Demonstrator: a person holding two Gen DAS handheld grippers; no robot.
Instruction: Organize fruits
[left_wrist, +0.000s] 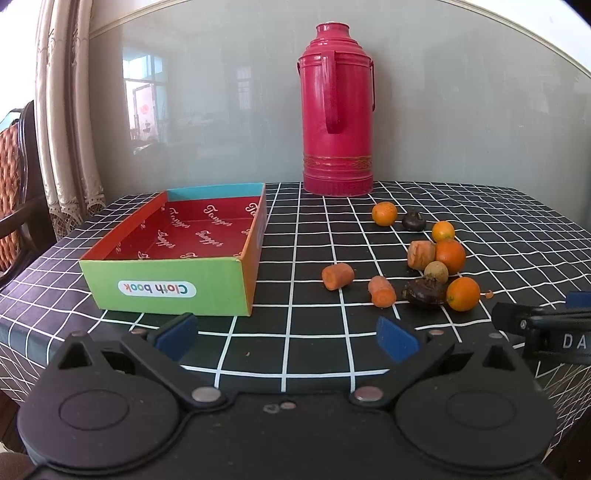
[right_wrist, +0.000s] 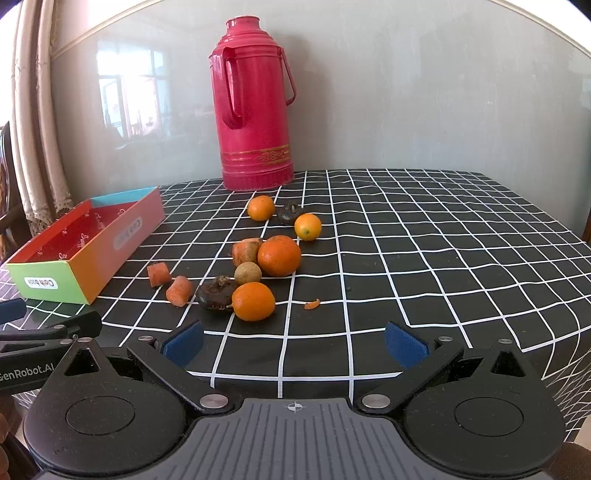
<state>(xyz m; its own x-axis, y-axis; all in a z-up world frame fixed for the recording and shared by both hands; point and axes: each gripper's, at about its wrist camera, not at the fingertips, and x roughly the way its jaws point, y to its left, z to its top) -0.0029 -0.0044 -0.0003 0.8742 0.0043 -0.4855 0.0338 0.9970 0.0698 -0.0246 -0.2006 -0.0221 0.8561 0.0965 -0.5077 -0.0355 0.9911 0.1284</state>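
Note:
An open colourful "Cloth book" box (left_wrist: 173, 284) with a red inside stands empty at the table's left; it also shows in the right wrist view (right_wrist: 92, 254). To its right lie several small oranges (right_wrist: 253, 301) (left_wrist: 463, 294), three carrot pieces (left_wrist: 337, 276) (right_wrist: 179, 290), two dark water chestnuts (right_wrist: 216, 293) and a small tan round fruit (right_wrist: 248, 273). My left gripper (left_wrist: 286, 334) is open and empty, low over the table's front edge. My right gripper (right_wrist: 293, 343) is open and empty, just in front of the nearest orange.
A tall red thermos (left_wrist: 337, 110) stands at the back by the wall, behind the fruit. A scrap of orange peel (right_wrist: 312, 304) lies right of the pile. The table has a black checked cloth (right_wrist: 424, 258). A chair and curtain (left_wrist: 62, 110) are at the left.

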